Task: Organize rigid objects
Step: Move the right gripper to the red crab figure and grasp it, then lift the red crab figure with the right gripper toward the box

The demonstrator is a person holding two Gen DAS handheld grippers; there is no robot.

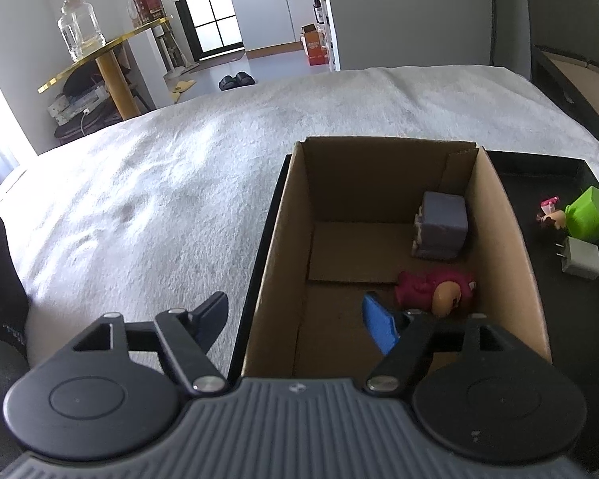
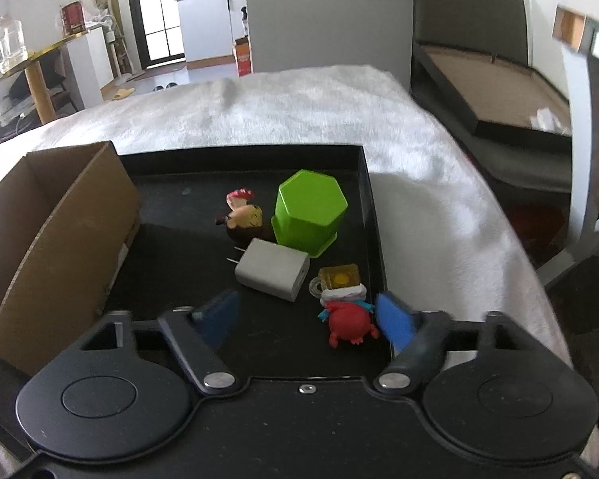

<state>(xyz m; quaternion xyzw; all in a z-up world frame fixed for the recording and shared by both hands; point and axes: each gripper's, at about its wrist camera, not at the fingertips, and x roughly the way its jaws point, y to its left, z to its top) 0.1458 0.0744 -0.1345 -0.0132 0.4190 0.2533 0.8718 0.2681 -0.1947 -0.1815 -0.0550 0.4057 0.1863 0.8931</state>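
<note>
White blanket (image 2: 283,119) spread under everything. Black tray (image 2: 363,183) laid on blanket. Cardboard box (image 1: 283,239) stood in tray's left part; grey block (image 1: 443,223) and pink figurine (image 1: 431,287) seen inside, against right wall. Left gripper (image 1: 295,319) held wide, nothing between fingers, one finger over box, other outside it. Right gripper (image 2: 307,319) held wide over tray, nothing gripped. On tray: green hexagonal pot (image 2: 307,211) upside down, white charger (image 2: 273,273) touching it, brown figurine (image 2: 245,219), yellow padlock (image 2: 339,279), red crab toy (image 2: 347,321) just beside right finger.
</note>
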